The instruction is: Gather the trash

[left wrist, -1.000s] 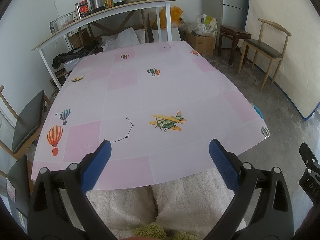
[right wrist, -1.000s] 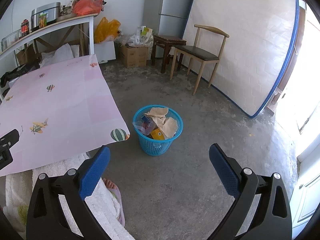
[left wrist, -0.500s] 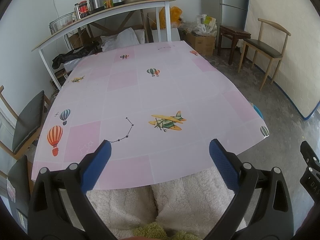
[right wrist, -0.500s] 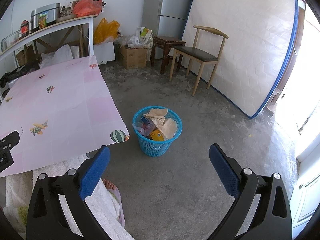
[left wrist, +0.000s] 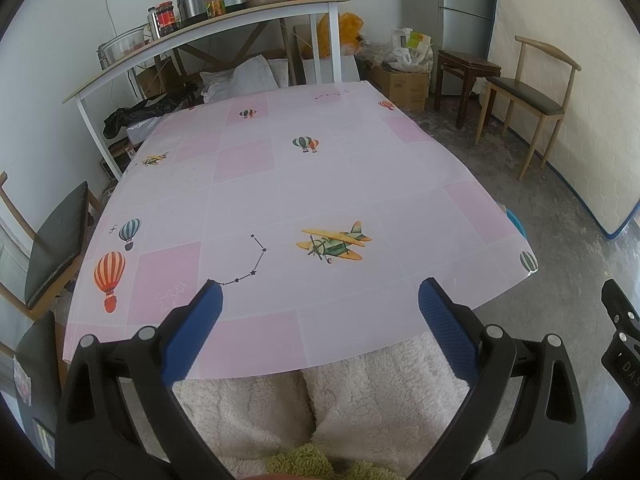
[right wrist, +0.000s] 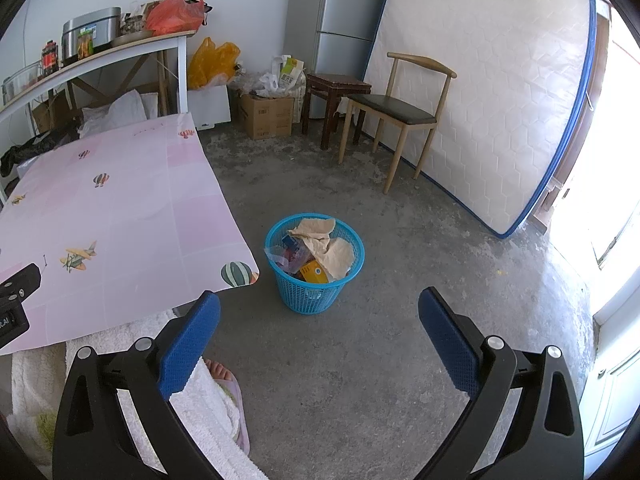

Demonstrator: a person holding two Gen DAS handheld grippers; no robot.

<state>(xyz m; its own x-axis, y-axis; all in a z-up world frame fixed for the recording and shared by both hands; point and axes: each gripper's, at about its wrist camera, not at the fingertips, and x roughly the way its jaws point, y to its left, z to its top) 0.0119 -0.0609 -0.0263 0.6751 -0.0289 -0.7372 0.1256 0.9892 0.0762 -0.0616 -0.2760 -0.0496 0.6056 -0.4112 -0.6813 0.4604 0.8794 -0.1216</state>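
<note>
- Table cover [left wrist: 320,184]: smooth pink sheet, slight sheen.
- Basket [right wrist: 314,292]: blue plastic mesh, w/ crumpled tan paper [right wrist: 324,246].
- Floor [right wrist: 400,340]: rough, matt concrete.
- Gripper pads [right wrist: 448,340]: blue, dimpled; black matt plastic arms.
- Trousers [left wrist: 360,400]: white fleecy cloth.

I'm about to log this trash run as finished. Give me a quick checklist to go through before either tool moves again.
1. Left tool empty and open: ok.
2. Right tool empty and open: ok.
3. Pink tablecloth free of trash: ok in both views.
4. Blue basket upright on the floor, trash inside: ok.
5. Floor around the basket free of trash: ok where visible; under the table, cannot tell.
6. Basket has room left: cannot tell; crumpled paper reaches the rim.
</note>
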